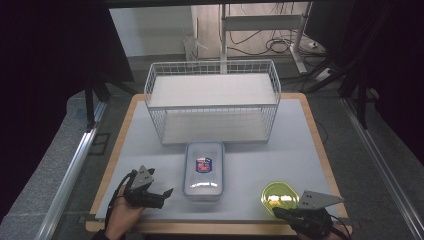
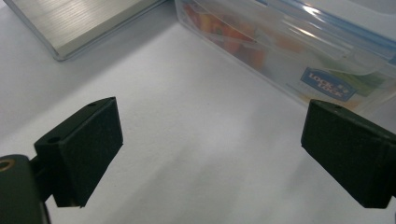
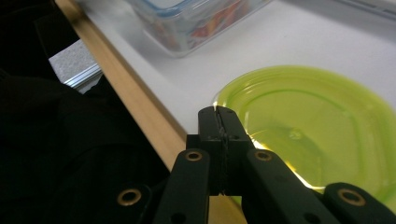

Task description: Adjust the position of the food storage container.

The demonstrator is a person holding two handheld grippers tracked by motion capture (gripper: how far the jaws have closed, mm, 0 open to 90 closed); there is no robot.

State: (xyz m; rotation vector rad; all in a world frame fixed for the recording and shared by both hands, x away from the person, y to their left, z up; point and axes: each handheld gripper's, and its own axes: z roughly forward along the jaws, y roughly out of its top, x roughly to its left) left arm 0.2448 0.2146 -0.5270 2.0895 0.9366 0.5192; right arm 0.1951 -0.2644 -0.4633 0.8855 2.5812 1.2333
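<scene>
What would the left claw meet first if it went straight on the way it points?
Most likely the clear lidded food box. The left claw is open, bare table lies before it, and the box crosses its line ahead; depth is hard to judge.

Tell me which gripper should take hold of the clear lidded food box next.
Left. The left gripper is open, its jaws spread beside the food box. The right gripper is shut at the green plate's rim.
</scene>
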